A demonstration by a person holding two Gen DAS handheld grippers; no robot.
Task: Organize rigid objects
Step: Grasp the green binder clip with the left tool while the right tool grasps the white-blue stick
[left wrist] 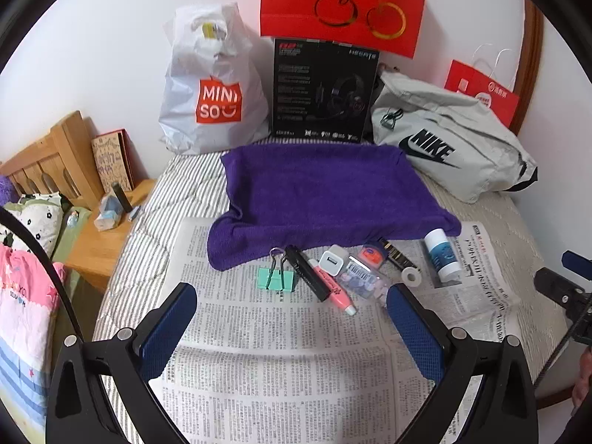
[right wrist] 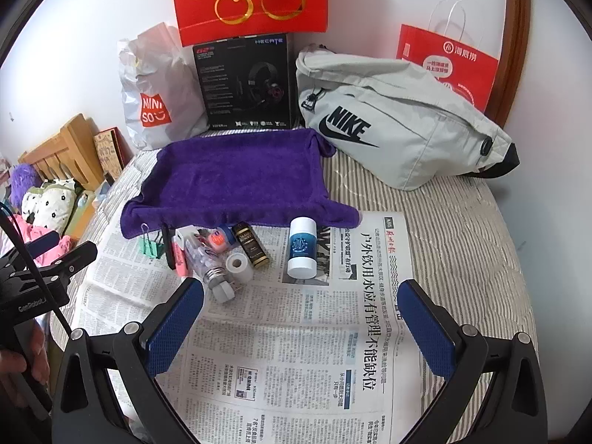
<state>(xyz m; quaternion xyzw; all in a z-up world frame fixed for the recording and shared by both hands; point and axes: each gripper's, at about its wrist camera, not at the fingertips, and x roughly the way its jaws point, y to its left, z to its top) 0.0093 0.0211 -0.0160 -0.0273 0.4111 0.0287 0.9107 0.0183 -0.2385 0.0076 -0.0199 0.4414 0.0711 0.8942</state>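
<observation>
Several small rigid objects [left wrist: 333, 270] are lined along the newspaper's [right wrist: 296, 333] far edge, just beside the purple towel's [left wrist: 322, 188] near hem. Bare newsprint is left toward the near edge. Both the left gripper [left wrist: 292, 314] and right gripper [right wrist: 301, 310] are held wide, gripping nothing.

A plain white wall [left wrist: 111, 48] rises at twelve o'clock behind the striped bed [right wrist: 455, 222]. At nine o'clock stands a wooden headboard [left wrist: 48, 162] and low bedside cabinet [left wrist: 100, 244]; daylight is soft, even.
</observation>
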